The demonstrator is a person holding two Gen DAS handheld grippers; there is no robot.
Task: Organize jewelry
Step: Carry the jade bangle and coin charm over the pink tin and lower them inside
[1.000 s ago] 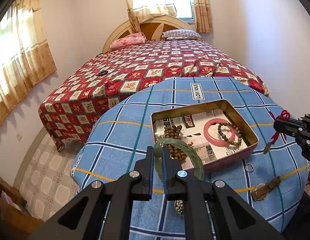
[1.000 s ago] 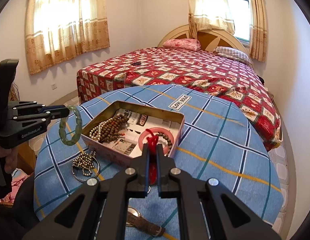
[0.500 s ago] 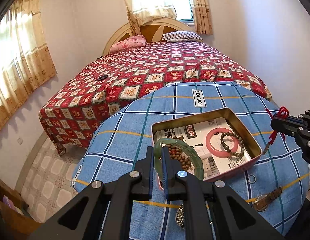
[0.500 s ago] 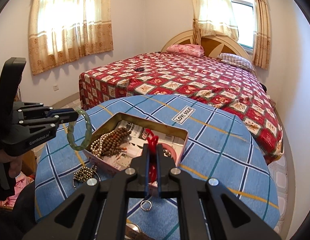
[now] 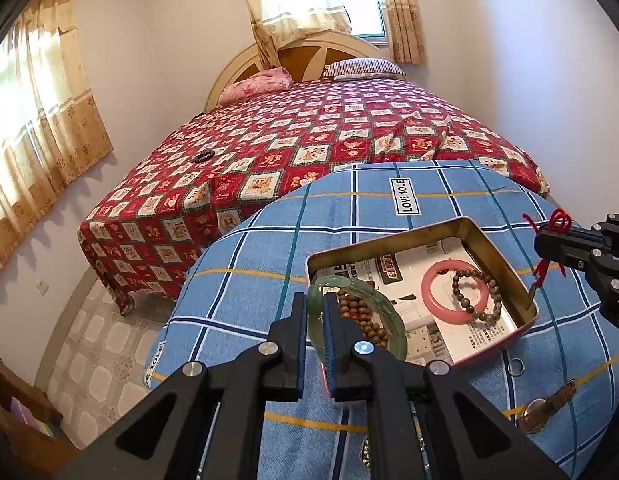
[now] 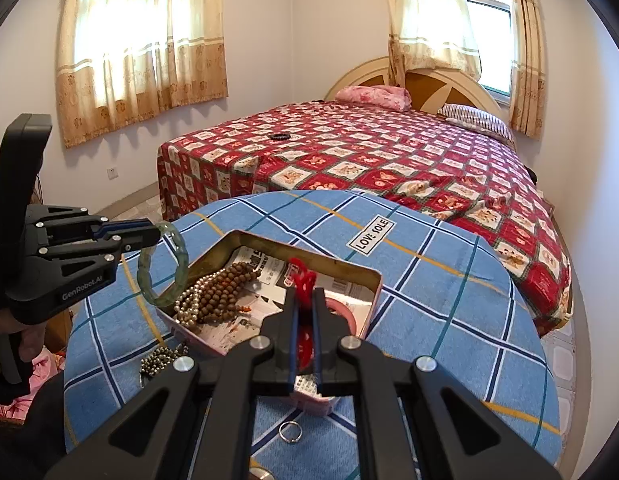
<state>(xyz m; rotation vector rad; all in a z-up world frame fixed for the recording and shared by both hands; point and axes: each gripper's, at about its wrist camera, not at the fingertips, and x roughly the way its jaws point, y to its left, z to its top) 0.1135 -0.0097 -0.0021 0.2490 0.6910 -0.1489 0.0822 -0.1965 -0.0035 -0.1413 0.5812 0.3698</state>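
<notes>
My left gripper is shut on a green jade bangle and holds it above the near left corner of the open pink tin; the bangle and left gripper also show in the right wrist view. My right gripper is shut on a red cord above the tin; its pendant hangs near the tin's right rim. The right gripper and cord show in the left wrist view. The tin holds a pink bangle, brown bead bracelet and wooden beads.
On the round table's blue checked cloth lie a small metal ring, a metal bead chain and a brown-strapped watch. A bed with a red patterned cover stands just behind the table.
Both grippers have moved forward over the tin with their loads. The green bangle now hangs over the tin's near left corner, the red cord over its right side.
</notes>
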